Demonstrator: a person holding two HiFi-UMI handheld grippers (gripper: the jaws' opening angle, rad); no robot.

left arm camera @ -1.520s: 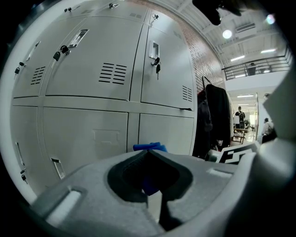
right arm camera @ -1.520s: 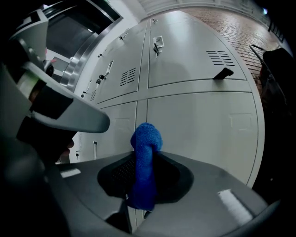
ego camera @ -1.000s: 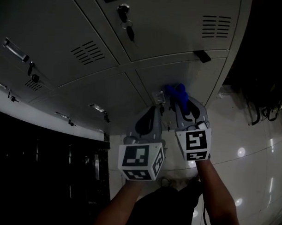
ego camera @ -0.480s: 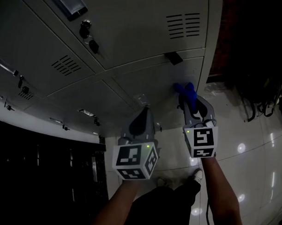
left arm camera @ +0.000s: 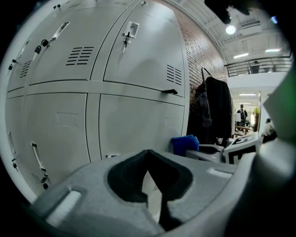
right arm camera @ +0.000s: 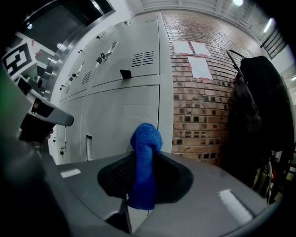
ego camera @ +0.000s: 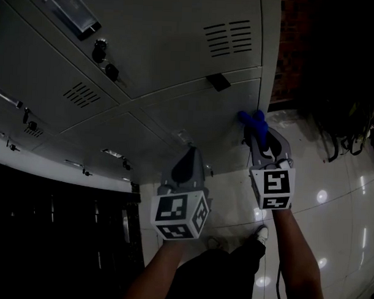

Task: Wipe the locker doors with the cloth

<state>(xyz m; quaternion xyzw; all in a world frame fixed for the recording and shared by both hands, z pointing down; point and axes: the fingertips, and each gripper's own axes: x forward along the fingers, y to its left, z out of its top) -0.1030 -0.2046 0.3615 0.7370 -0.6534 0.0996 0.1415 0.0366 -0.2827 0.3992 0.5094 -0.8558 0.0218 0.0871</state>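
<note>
You stand in a locker room: grey metal lockers (ego camera: 177, 66) (vented, keys (ego camera: 110, 71) in some locks) beside a brick wall (right arm camera: 203, 92), dark coats (left arm camera: 217, 106) hanging, glossy tiled floor (ego camera: 333, 181).

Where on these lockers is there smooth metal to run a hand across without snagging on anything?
The lower door is plain between the black tab above it and the blue cloth held in the right claw. It is crowded higher up, around the hanging keys and vent slots.

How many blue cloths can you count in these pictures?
1. The blue cloth is pinched in the right gripper, by the lower locker door; the left gripper holds none. Others could be hidden.
</note>
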